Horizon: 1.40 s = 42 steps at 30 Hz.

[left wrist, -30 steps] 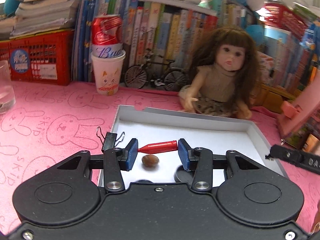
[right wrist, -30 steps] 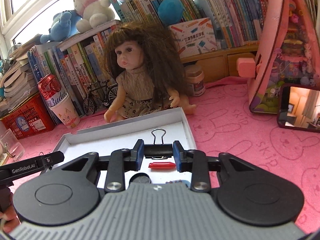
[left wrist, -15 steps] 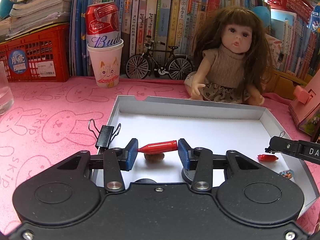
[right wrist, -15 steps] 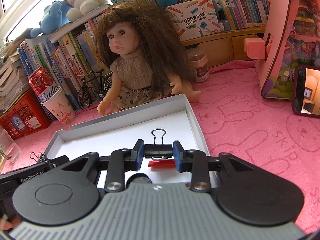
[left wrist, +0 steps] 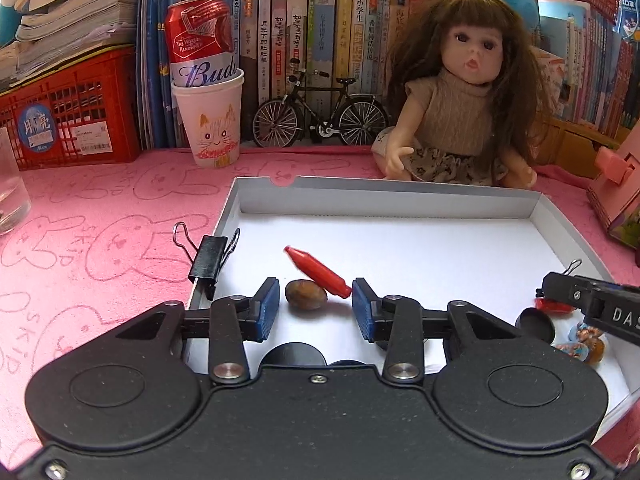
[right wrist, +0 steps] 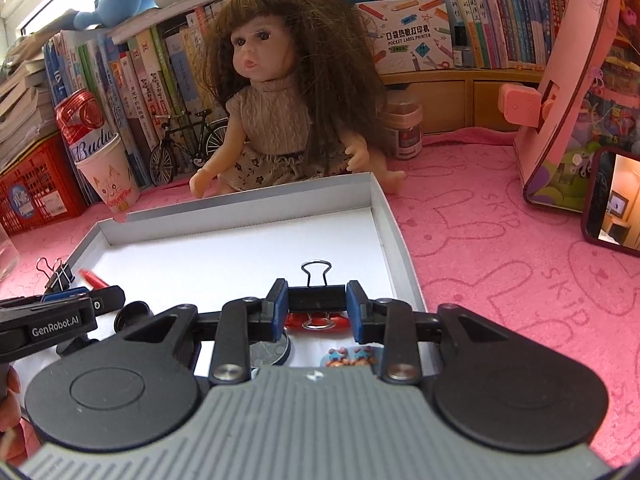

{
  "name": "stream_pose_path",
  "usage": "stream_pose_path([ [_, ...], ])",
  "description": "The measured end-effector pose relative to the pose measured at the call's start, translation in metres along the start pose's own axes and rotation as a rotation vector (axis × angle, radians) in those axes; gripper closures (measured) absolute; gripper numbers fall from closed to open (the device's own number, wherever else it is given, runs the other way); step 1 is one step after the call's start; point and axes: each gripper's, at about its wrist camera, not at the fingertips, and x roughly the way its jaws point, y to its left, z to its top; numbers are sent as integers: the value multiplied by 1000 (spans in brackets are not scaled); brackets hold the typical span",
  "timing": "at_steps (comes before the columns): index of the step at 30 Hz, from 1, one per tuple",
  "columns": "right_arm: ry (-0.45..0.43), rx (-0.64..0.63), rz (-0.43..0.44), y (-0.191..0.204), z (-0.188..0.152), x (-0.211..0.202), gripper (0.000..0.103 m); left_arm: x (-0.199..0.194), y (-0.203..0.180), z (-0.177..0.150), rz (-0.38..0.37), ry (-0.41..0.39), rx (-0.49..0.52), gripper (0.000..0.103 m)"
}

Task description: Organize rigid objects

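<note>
Left hand-held gripper (left wrist: pixel 314 306) — parted, holding nothing | right hand-held gripper (right wrist: pixel 317 309) — clamping binder clip (right wrist: pixel 317 298)

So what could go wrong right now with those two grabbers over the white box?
The left gripper is open, and the red piece looks blurred and tilted beside a brown nut, so it may bounce or roll in the white box. The right gripper is shut on a black clip above another red piece; dropped there, the clip might knock it.
</note>
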Motion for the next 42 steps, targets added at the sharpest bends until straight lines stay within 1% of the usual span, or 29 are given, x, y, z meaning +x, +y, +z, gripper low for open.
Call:
stream_pose_path([
  [3,-6,9,11,0,0,-1,65,-1,1,0,-2,1,-6,65],
  [5,-12,19,24,-1,0,-2,60,-1,1,0,-1,2,3,64],
  [6,-16,23,29,-1,0,-3,54,-1,0,-1,-2,2,5,62],
  [7,-19,27,35,-2,-1,-3,44,-1,0,-1,-4,2,4,60],
  [9,-22,27,39,-1,-1,-5,43,-3,0,-1,-11,-3,0,55],
  [11,-27,26,42,0,-2,-6,39,-5,1,-1,-17,-9,-5,47],
  [13,-34,33,43,0,-2,-8,34,-7,1,-1,-21,-15,-7,43],
  [17,-48,40,46,-1,-1,-12,27,-13,-1,-3,-19,-27,4,34],
  [21,-61,36,55,-1,-1,-19,19,-18,-4,-4,-19,-38,15,29],
  [25,-70,24,55,0,0,-24,17,-27,-6,-4,-31,-53,22,24],
  [29,-78,23,58,-1,0,-30,16,-35,-7,-5,-53,-68,34,19],
  [33,-83,19,60,0,0,-37,15,-42,-8,-6,-59,-63,23,18],
  [36,-95,-3,47,1,-2,-44,14,-50,-6,-7,-68,-60,5,18],
  [42,-110,-41,17,3,-8,-65,12,-71,-1,-12,-79,-80,-14,18],
])
